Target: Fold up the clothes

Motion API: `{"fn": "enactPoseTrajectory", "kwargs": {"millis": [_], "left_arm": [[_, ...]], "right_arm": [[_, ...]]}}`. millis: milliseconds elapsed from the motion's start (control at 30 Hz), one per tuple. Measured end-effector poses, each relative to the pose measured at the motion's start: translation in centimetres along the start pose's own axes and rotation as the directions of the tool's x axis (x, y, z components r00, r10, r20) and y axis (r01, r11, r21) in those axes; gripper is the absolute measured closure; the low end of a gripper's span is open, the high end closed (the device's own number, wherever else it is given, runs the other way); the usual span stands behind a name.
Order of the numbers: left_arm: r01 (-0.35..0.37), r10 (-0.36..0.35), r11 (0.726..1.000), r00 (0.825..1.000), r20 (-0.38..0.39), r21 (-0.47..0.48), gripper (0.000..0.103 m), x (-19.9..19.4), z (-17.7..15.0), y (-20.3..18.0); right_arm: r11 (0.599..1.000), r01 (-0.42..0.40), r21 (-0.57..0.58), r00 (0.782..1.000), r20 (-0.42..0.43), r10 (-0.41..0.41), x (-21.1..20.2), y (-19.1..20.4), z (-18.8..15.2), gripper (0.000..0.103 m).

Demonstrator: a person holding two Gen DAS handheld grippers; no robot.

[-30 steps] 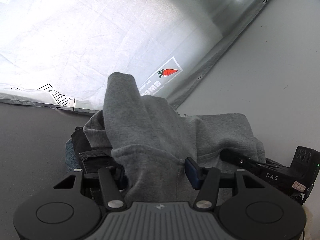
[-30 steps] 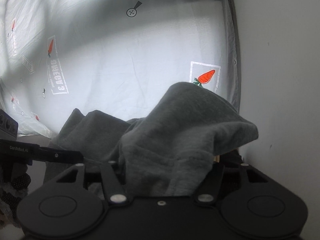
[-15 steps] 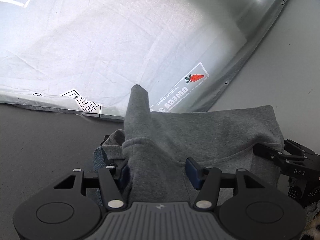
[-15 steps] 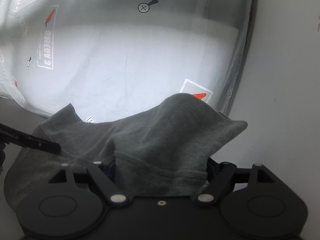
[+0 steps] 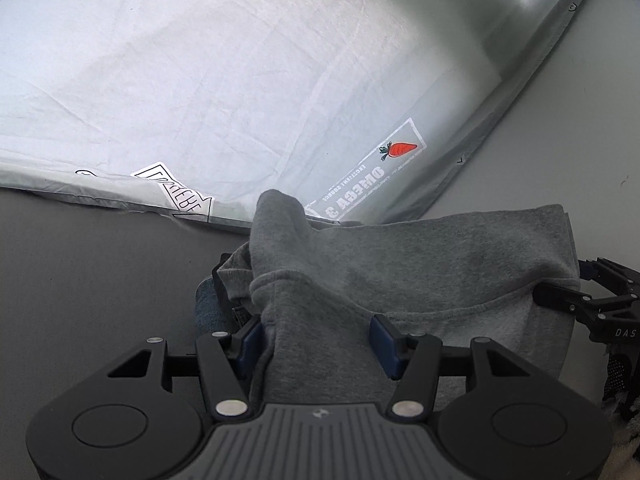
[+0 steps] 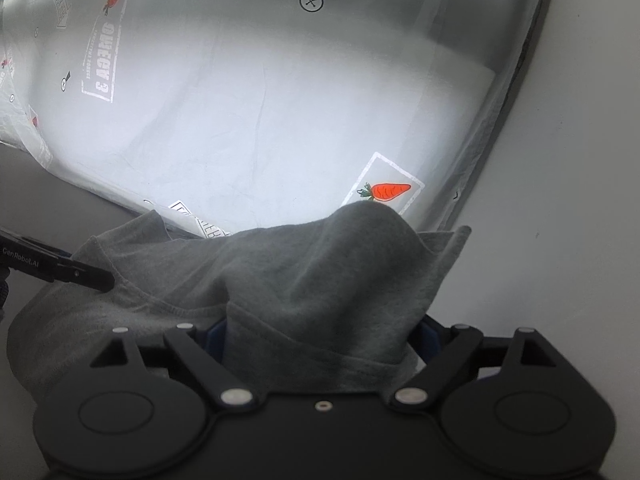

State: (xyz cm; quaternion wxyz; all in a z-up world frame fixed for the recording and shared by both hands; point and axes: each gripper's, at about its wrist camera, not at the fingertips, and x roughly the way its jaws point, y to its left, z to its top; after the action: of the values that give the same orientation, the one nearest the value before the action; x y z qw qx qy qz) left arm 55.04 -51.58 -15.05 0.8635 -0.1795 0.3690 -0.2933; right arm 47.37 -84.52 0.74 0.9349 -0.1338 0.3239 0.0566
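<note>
A grey sweatshirt (image 5: 400,272) hangs stretched between my two grippers, lifted in front of the bed. My left gripper (image 5: 316,336) is shut on a bunched fold of it; blue pads (image 5: 382,340) show on both sides of the cloth. My right gripper (image 6: 320,332) is shut on the other end of the grey sweatshirt (image 6: 320,272), which drapes over its fingers and hides them. The right gripper shows at the right edge of the left wrist view (image 5: 592,308). The left gripper's finger shows at the left of the right wrist view (image 6: 60,268). Dark denim (image 5: 208,308) shows below the sweatshirt.
A bed with a pale grey sheet (image 5: 240,80) printed with carrot labels (image 5: 400,148) fills the background. A white wall (image 5: 580,120) runs along its right side. A dark grey floor (image 5: 80,264) lies at the lower left.
Both grippers have lifted and moved apart, stretching the sweatshirt flatter between them. The pile of dark clothes below has dropped mostly out of sight.
</note>
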Motion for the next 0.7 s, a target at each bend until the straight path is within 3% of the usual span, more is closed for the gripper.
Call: {"fn": "enactPoseTrajectory", "kwargs": {"millis": [267, 300, 367, 500, 533, 633, 700], "left_arm": [[0.012, -0.012, 1.0, 1.0, -0.005, 0.02, 0.046, 0.2, -0.1, 0.0], [0.019, -0.019, 1.0, 1.0, -0.006, 0.019, 0.044, 0.2, -0.1, 0.0], [0.041, -0.041, 0.999, 0.999, -0.01, 0.002, 0.029, 0.5, 0.3, 0.1], [0.041, -0.041, 0.999, 0.999, -0.008, -0.017, 0.029, 2.1, 1.3, -0.1], [0.015, -0.015, 1.0, 1.0, -0.008, -0.011, 0.032, 2.6, 1.4, -0.2], [-0.062, 0.062, 0.998, 0.998, 0.021, 0.011, 0.052, 2.6, 1.1, -0.5], [-0.094, 0.094, 0.996, 0.995, 0.047, 0.003, 0.067, 2.1, 0.8, -0.2]], "right_arm": [[1.0, -0.004, 0.015, 0.996, -0.085, 0.006, -0.6, -0.4, 1.3, 0.014], [1.0, 0.006, 0.012, 0.996, -0.089, -0.005, -0.8, -0.2, 1.4, 0.014], [1.0, 0.026, -0.011, 0.995, -0.093, -0.027, -0.8, 0.5, 1.3, 0.01], [0.999, 0.037, 0.003, 0.988, -0.152, -0.036, 1.4, 0.7, 0.3, 0.009], [0.999, 0.052, 0.017, 0.984, -0.17, -0.048, 2.0, 0.6, -0.1, 0.009], [0.988, 0.129, 0.08, 0.986, -0.114, -0.119, 1.0, 0.1, -0.4, 0.011], [0.982, 0.136, 0.131, 0.991, -0.005, -0.136, -0.7, -0.2, -0.6, 0.021]]}}
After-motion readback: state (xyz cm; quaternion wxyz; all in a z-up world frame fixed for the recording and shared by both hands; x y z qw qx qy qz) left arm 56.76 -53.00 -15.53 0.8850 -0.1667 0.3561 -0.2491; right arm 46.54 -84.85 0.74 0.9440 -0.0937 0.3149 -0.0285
